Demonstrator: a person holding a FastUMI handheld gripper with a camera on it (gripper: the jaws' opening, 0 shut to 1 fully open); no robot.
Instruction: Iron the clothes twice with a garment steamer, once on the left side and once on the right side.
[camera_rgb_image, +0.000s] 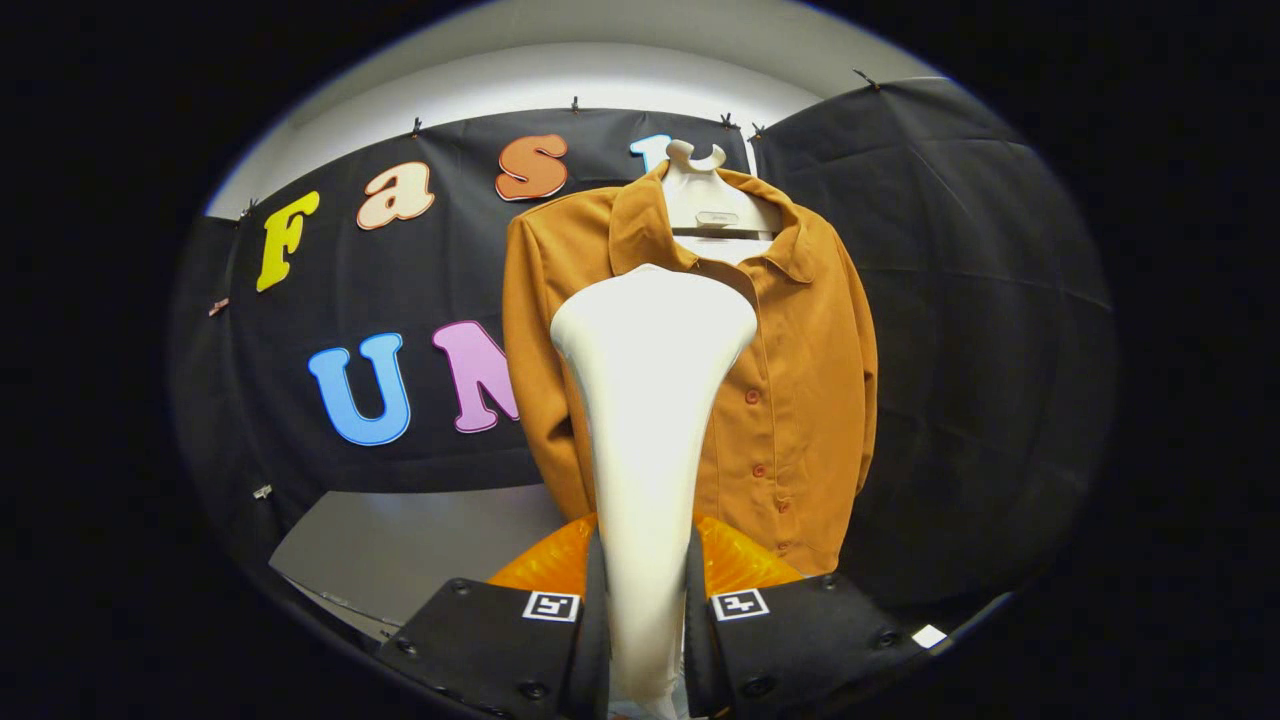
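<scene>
A mustard-brown button shirt (800, 380) hangs on a white hanger (700, 190) against the black booth wall, its button row facing me. My gripper (645, 640) is shut on the handle of a white garment steamer (650, 400), both fingers pressing its narrow lower part. The steamer stands upright between the fingers, and its wide head rises in front of the shirt's left chest, just below the collar. Whether the head touches the cloth I cannot tell. An orange translucent part (740, 560) of the steamer shows behind the fingers.
A grey table top (400, 550) lies below the shirt, to the left. Black cloth walls stand behind and to the right of the shirt. The shirt's hem hangs just above the fingers' level.
</scene>
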